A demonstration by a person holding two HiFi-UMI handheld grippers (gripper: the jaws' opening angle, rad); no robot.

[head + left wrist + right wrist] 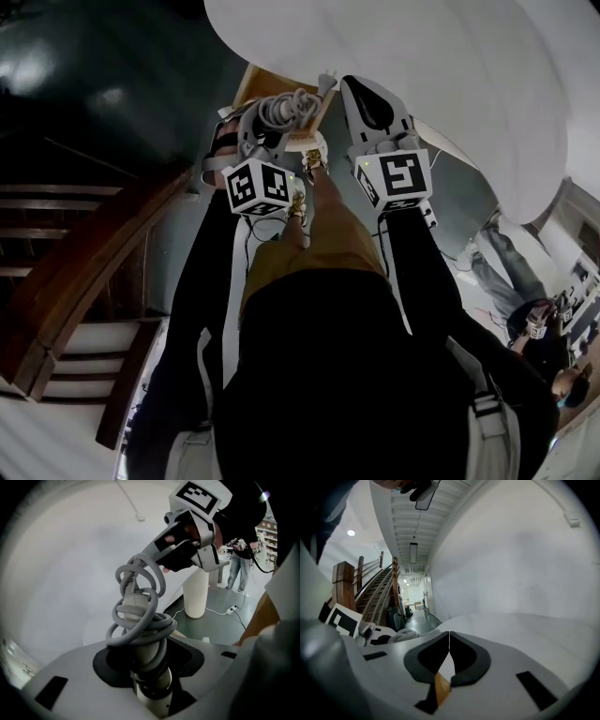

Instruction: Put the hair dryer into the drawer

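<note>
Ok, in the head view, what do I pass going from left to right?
From the left: wooden staircase → left tool holding the hair dryer → right tool → person standing in the background.

no words, numbers or brand names can be read anywhere. the only printed marks are black-and-white square patterns on the left marker cube (255, 186) and the right marker cube (398, 178). they are coded blocks, not letters. shelf goods far behind are too small to read.
</note>
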